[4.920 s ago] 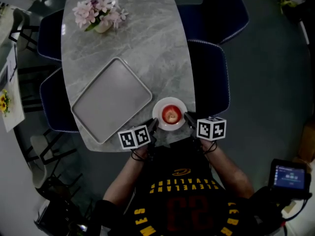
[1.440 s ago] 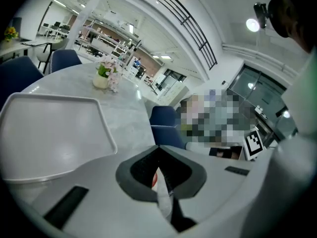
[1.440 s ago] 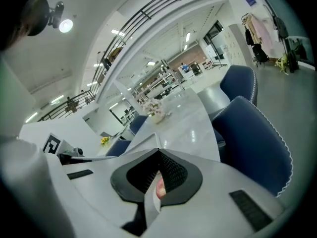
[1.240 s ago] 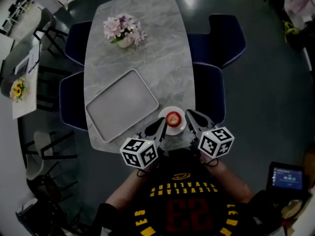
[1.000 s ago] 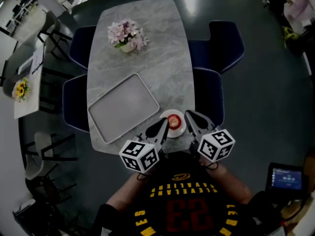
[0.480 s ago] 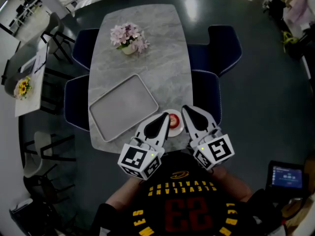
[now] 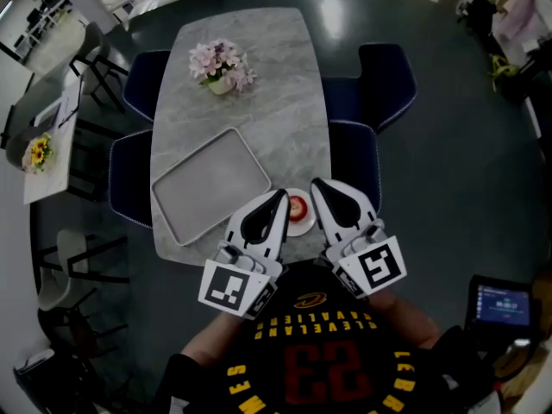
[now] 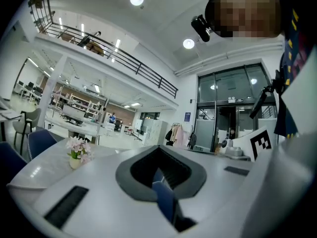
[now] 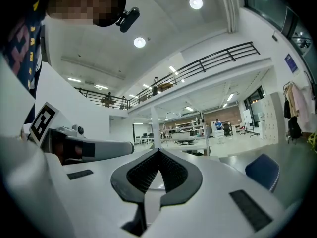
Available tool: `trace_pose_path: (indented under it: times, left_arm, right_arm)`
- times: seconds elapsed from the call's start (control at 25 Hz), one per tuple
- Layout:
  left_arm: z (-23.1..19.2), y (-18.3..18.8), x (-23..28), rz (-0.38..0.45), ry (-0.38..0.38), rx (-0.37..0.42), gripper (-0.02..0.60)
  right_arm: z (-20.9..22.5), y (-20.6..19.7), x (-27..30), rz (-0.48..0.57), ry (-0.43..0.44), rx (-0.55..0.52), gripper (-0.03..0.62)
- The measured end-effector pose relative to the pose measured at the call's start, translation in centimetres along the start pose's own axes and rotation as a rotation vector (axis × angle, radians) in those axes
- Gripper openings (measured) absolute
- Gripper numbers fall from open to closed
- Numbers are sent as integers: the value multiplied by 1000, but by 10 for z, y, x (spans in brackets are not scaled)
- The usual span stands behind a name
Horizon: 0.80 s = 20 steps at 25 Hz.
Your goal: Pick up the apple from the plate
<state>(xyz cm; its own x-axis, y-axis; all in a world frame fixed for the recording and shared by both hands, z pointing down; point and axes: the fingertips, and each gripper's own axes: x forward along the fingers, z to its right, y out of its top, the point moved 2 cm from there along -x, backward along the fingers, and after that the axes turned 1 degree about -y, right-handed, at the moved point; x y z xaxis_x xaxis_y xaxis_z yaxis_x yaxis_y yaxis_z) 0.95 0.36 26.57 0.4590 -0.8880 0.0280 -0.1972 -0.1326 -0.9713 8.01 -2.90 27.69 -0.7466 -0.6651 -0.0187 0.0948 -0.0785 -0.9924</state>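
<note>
A red apple (image 7: 296, 206) sits on a small white plate (image 7: 298, 226) at the near edge of the grey marble table (image 7: 259, 102). Both grippers are held well above the table, close to the head camera, one on each side of the plate. My left gripper (image 7: 278, 198) (image 8: 159, 148) is shut with nothing in it. My right gripper (image 7: 316, 185) (image 9: 158, 151) is shut too and holds nothing. Neither gripper view shows the apple or plate; both look level across the room.
A grey rectangular tray (image 7: 210, 184) lies left of the plate. A vase of pink flowers (image 7: 220, 63) (image 8: 77, 150) stands at the table's far end. Dark blue chairs (image 7: 384, 76) flank the table. A device with a lit screen (image 7: 500, 304) is at lower right.
Both grippers have lifted from beside the plate up toward the head camera and now look larger. The apple stays on the plate.
</note>
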Motion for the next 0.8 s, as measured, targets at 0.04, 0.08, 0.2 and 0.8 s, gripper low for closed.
trace_pose_path:
  times: [0.04, 0.08, 0.2, 0.8]
  left_arm:
    - [2, 3, 0, 10, -1, 13, 0]
    - [4, 6, 1, 17, -1, 22, 1]
    - [7, 13, 1, 38, 2, 44, 0]
    - [16, 15, 9, 55, 0, 101, 0]
  right_arm:
    - [0, 5, -1, 16, 1, -17, 6]
    - [0, 9, -1, 29, 1, -33, 6]
    - [-2, 19, -4, 50, -2, -76, 6]
    - [0, 16, -9, 49, 14, -116, 6]
